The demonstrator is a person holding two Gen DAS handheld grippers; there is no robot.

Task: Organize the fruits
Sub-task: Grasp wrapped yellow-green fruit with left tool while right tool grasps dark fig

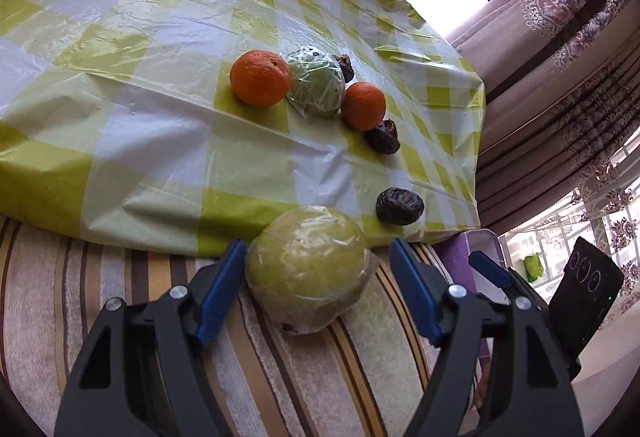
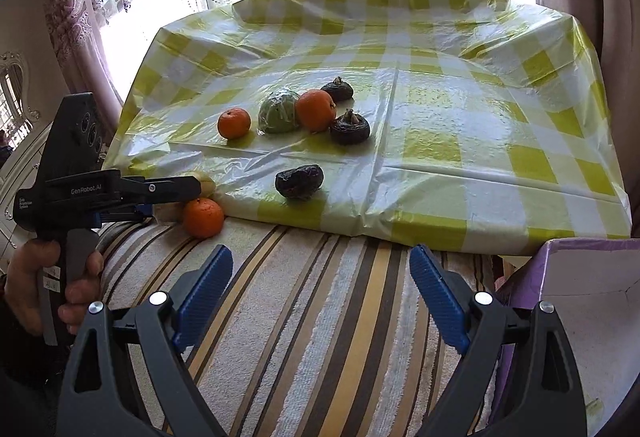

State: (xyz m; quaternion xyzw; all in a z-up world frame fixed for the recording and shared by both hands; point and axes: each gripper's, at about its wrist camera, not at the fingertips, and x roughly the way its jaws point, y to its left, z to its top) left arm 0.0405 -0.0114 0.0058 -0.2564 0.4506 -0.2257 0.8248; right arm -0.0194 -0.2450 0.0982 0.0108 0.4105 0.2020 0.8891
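Left gripper (image 1: 318, 257): jaws stand apart around a wrapped yellow-green fruit (image 1: 306, 269). The left blue pad (image 1: 220, 293) sits at the fruit's side, whether touching I cannot tell; the right pad (image 1: 416, 293) stands clear of it with a visible gap. The fruit rests on the striped cloth (image 1: 120, 277), just short of the checked sheet's (image 1: 140, 117) near edge. No firm hold is shown.

Ahead of the left gripper, on the checked sheet: a dark fruit (image 1: 400, 206) just beyond and right of the jaws; further on, a second dark fruit (image 1: 382, 137) touching a small orange (image 1: 363, 105); beside that a wrapped green fruit (image 1: 316, 83), then a larger orange (image 1: 260, 78) to its left. A third dark fruit (image 1: 346, 67) shows behind the green one.

Right gripper (image 2: 322, 285): jaws wide apart, nothing between them, only striped cloth below. A purple box (image 2: 576, 277) stands just right of its right finger, open, interior pale.

From the right wrist view, the left gripper lies ahead and to the left, held by a hand (image 2: 52, 277). An orange (image 2: 203, 217) rests on the striped cloth just beyond its tip, at the sheet's edge; this orange is not visible in the left view.
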